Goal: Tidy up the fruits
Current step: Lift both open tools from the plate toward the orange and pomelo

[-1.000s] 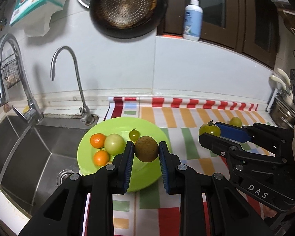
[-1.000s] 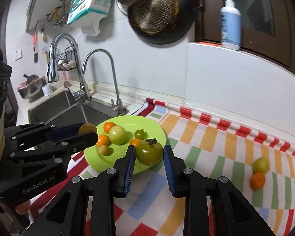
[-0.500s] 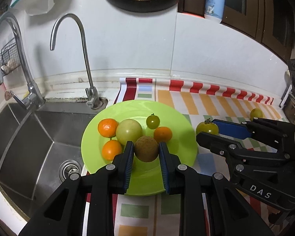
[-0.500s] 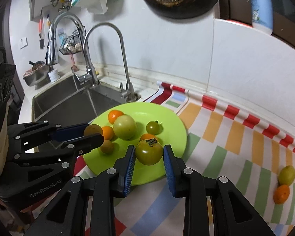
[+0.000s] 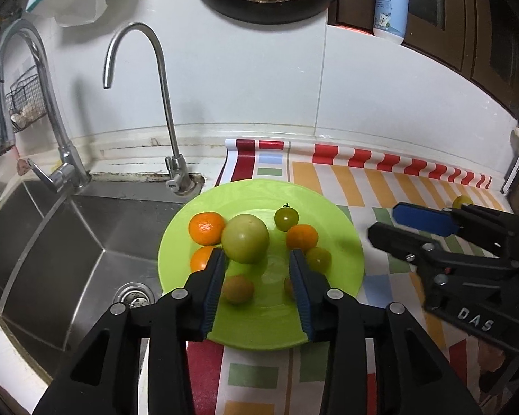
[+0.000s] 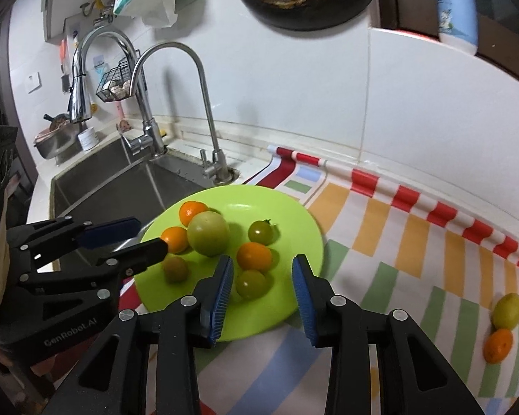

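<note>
Here the left claw (image 5: 256,276) and right claw (image 6: 261,285) both gape, holding nothing, over the green plate (image 6: 294,214), which carries seven fruits: three oranges, four greenish. Two more lie on the striped mat (image 6: 380,228). Housings read "GenRobot.AI" and "DAS".

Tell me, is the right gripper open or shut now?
Open. The right gripper has its fingers spread apart above the green plate, holding nothing.

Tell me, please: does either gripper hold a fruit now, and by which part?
Nothing is held. The left gripper and the right gripper are both open above the green plate.
</note>
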`<state>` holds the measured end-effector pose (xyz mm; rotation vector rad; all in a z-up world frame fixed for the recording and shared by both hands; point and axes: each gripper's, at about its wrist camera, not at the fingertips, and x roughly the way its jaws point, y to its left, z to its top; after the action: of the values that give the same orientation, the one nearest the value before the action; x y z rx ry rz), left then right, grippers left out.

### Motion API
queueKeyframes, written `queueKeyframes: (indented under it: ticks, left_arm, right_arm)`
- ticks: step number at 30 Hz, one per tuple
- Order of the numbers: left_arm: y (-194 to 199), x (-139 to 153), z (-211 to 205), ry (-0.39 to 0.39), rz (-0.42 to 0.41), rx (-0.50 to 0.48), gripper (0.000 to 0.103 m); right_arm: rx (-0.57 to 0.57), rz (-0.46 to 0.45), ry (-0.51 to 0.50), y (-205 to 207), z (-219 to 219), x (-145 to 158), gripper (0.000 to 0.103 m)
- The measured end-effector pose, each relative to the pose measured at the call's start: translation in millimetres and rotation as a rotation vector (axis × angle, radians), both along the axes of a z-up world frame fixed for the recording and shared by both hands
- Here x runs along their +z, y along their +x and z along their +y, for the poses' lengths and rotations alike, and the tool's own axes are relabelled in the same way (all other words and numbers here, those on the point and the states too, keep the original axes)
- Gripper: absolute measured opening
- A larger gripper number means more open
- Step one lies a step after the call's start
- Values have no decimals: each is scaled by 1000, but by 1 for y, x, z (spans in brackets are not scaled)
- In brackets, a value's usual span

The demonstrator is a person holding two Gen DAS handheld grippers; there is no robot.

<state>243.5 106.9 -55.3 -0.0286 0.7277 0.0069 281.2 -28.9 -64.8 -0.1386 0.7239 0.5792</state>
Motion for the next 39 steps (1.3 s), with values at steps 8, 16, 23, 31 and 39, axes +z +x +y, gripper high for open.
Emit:
queueKeyframes:
  ticks: [8, 16, 23, 31, 39]
  left_arm:
    - [-20, 14, -14, 8, -34, -31, 41]
    - [-40, 30, -36, 15, -77, -78, 52]
    - [-54, 41, -59, 35, -117, -127, 63]
    - [-59, 50, -93, 27, -145, -188, 67]
    - [-56, 56, -130, 35, -159, -244, 68]
  right_arm:
    - [-55, -16, 9, -21, -21, 12, 37]
    - [-115, -59, 14, -48, -45, 27, 41]
    - [-172, -90, 6, -65, -71, 37, 47]
    - [-270, -115, -3, -82, -111, 44, 48]
    - [-346, -127, -16, -92, -152, 49, 48]
